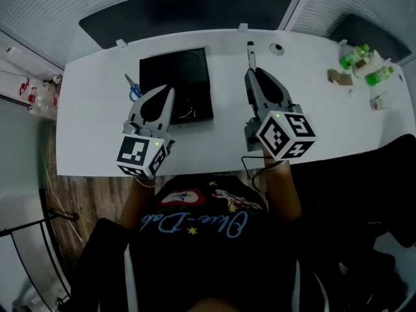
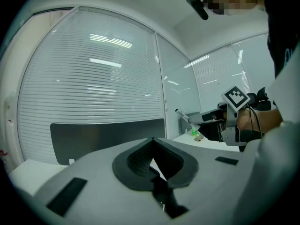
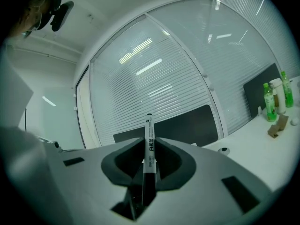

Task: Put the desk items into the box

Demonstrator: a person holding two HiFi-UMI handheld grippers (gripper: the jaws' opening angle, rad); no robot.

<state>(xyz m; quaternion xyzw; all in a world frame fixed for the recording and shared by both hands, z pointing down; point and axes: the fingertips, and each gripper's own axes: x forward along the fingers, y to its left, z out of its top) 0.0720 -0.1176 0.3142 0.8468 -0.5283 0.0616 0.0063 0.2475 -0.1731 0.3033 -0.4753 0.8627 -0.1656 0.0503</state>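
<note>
With the left tongs (image 2: 152,140) closed and empty, I'm gripping a pen (image 3: 149,125) in the right tongs (image 3: 149,148), probably carrying it over the box (image 1: 175,83) next to drop it.

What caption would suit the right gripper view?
Right tongs gripping a marker, its tip aimed at the window blinds.

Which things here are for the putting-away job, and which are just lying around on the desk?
For the job:
marker pen, gripped by the right gripper
black box, open on the desk
blue-handled scissors, beside the box

Probably just lying about:
green bottles, at the desk's right end
cardboard piece, next to them
</note>
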